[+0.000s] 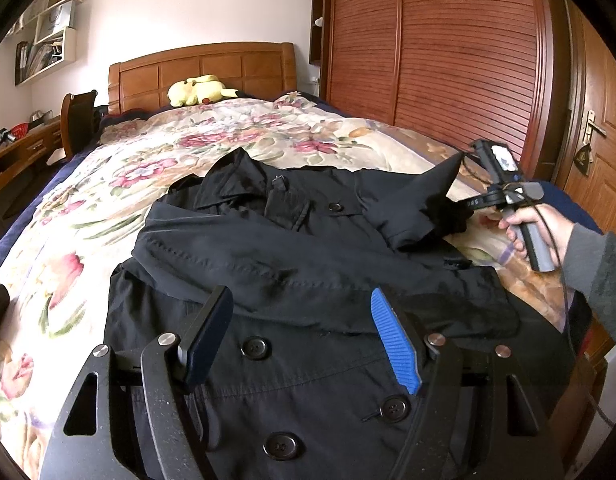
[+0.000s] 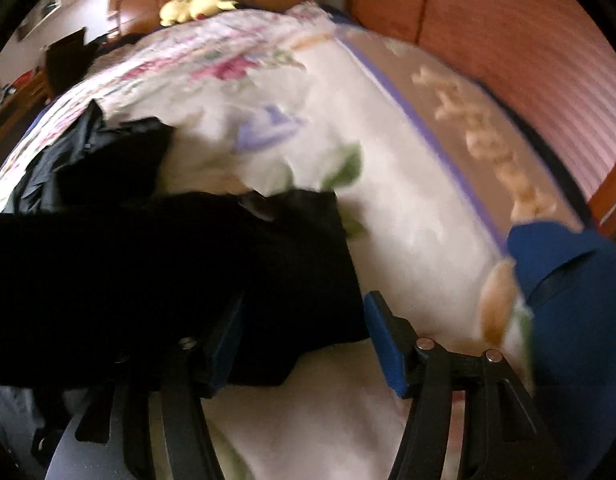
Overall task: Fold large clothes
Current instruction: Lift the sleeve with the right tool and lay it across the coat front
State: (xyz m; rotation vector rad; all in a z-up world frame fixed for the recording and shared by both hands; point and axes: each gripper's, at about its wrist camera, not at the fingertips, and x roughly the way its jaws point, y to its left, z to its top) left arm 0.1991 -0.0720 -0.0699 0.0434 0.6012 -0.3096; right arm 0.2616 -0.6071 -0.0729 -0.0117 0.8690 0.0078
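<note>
One black coat (image 1: 308,280) lies on the bed's floral quilt (image 1: 127,168), front up, collar toward the headboard (image 1: 203,68). Four buttons show on it: one near the collar (image 1: 335,207) and three low on the front (image 1: 253,347). One sleeve (image 1: 243,256) lies folded across the chest; the other sleeve (image 1: 420,204) stands bunched up at the coat's right edge.

The left gripper (image 1: 301,340) hovers over the coat's lower front, its jaws wide with nothing between them. In the blurred right wrist view, the right gripper (image 2: 303,340) has its jaws apart, and dark coat cloth (image 2: 167,272) lies between and past the two blue pads, which do not press on it. One hand (image 1: 528,224) in a grey sleeve holds that gripper by its handle.

One yellow plush (image 1: 195,90) rests by the headboard. A slatted wardrobe (image 1: 448,48) stands beside the bed.
</note>
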